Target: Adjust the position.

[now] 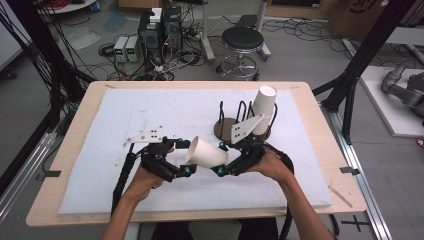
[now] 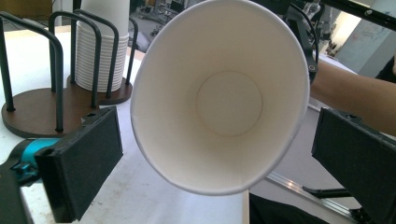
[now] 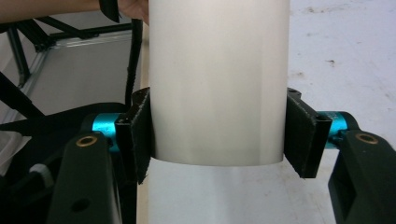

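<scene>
in the high view a white paper cup is seen held on its side above the white mat, nearer the tabletop's near edge than its far edge and about midway between the left and right edges; its open mouth is turned toward the left gripper and its narrower base end is clamped by the right gripper. the cup is plain white, tapered, with a rolled rim. farther toward the far right corner of the mat a dark cup rack with black wire loops is seen, and a stack of cups is seen leaning in it. in the left gripper view the cup is looked into from its mouth: a smooth white inside, a round flat bottom and a thin rolled rim are shown. the jaws of the left gripper are set wide apart, one at each side of the rim, and no pad is seen pressing on the cup. behind, the rack's round brown base and the stack of cups with its many ribbed rims are seen standing on the mat. in the right gripper view the cup's plain outer wall is seen upright between the pads, faintly shaded in vertical bands, with its bottom edge just below the pads. the right gripper is closed on the cup, both black pads pressed flat against its sides.
</scene>
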